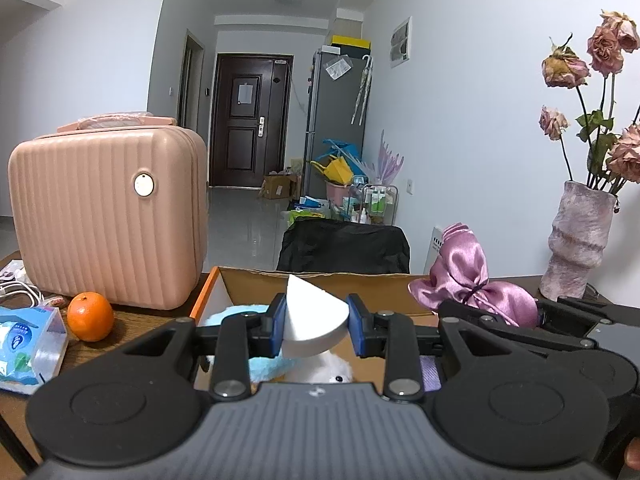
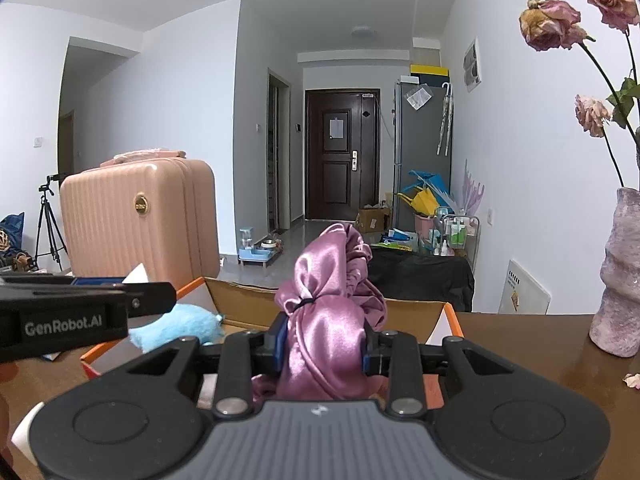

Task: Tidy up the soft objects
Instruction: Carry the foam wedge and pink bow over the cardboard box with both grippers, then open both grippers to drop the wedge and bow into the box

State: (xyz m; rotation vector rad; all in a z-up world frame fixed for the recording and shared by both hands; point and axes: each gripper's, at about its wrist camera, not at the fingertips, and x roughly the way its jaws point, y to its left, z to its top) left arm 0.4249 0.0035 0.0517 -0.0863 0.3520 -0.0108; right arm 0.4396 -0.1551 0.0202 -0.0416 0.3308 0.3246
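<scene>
We carry both items above cardboard box (image 1: 320, 284), for dropping in. Left gripper (image 1: 316, 322) clenched on white foam wedge (image 1: 312, 320); right gripper (image 2: 325, 346) clenched on purple satin pouch (image 2: 328, 312) (tied). Blue plush (image 2: 180, 326) already inside. Pink suitcase (image 1: 108, 216) beyond.

One suitcase (image 1: 108, 216), one orange (image 1: 90, 317), one vase (image 1: 578, 240), one box (image 1: 320, 280)

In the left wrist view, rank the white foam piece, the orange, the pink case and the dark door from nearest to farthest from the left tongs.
1. White foam piece: held between the left tongs.
2. Orange: on the table, to the left.
3. Pink case: behind the orange, left.
4. Dark door: far down the hall, centre.
</scene>
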